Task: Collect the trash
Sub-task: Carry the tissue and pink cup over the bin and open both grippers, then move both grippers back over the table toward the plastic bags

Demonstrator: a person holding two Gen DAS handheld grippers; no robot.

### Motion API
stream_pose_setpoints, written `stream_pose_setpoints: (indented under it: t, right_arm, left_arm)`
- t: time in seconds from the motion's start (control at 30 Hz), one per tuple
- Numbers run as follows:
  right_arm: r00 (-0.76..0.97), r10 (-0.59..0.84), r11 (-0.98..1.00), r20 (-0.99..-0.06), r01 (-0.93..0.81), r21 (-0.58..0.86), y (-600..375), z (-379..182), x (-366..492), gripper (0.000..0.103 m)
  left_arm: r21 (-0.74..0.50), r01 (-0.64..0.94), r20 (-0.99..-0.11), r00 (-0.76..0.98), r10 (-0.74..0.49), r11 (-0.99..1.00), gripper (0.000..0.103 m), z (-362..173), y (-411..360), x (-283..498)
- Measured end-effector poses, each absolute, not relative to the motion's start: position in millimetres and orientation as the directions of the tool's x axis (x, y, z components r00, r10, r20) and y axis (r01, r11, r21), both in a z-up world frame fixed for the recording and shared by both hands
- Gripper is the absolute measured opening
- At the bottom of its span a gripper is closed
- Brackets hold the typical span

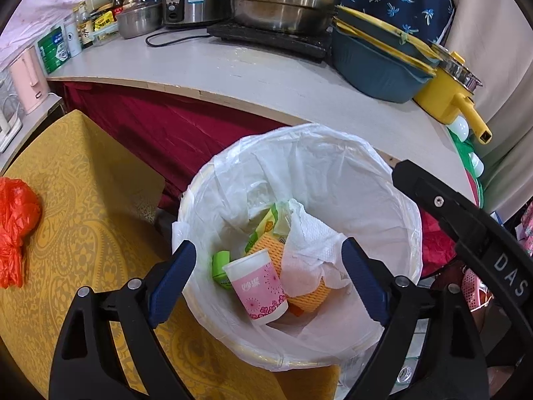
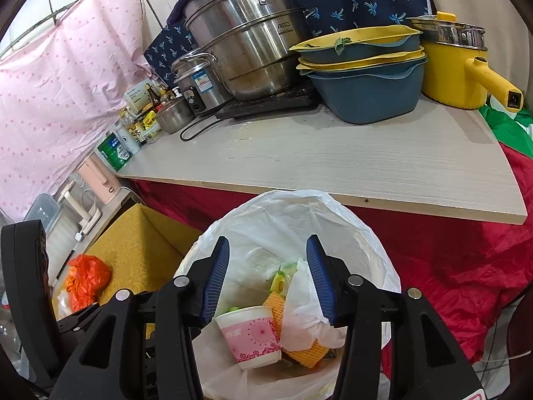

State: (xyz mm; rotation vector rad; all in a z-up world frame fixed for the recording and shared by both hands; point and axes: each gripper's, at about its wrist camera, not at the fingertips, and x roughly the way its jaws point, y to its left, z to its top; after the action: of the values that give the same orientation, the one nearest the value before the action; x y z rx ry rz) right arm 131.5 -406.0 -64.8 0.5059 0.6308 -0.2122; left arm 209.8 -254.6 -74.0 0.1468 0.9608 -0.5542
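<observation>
Lined bin (image 1: 383, 180), paper cup (image 1: 256, 286) inside, jaws apart above

A white liner (image 1: 333, 166) lines the bin. Inside lie a pink-and-white paper cup (image 1: 258, 288) with magenta flower prints, an orange foam net (image 1: 276, 250), a white paper towel (image 1: 313, 236) and a lime-green wrapper (image 1: 221, 265). The cloth (image 1: 83, 200) beside it is mustard yellow with a paisley pattern, and an orange-red plastic bag (image 1: 15, 230) lies at its left edge. A dark red cloth (image 2: 466, 253) hangs below the pale grey countertop (image 2: 333, 156). Gripper pads (image 2: 218, 276) are blue.
</observation>
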Motion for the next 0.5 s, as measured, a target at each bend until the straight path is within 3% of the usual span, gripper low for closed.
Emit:
stream_pose_setpoints:
  t: [0.5]
  right_arm:
    - [0.820,-0.019,0.897,-0.571,0.267,0.353,-357,-24,115,0.054]
  left_arm:
    - [-0.104,0.426,-0.748,0.561,-0.353,0.899,0.085,-23,-194,191]
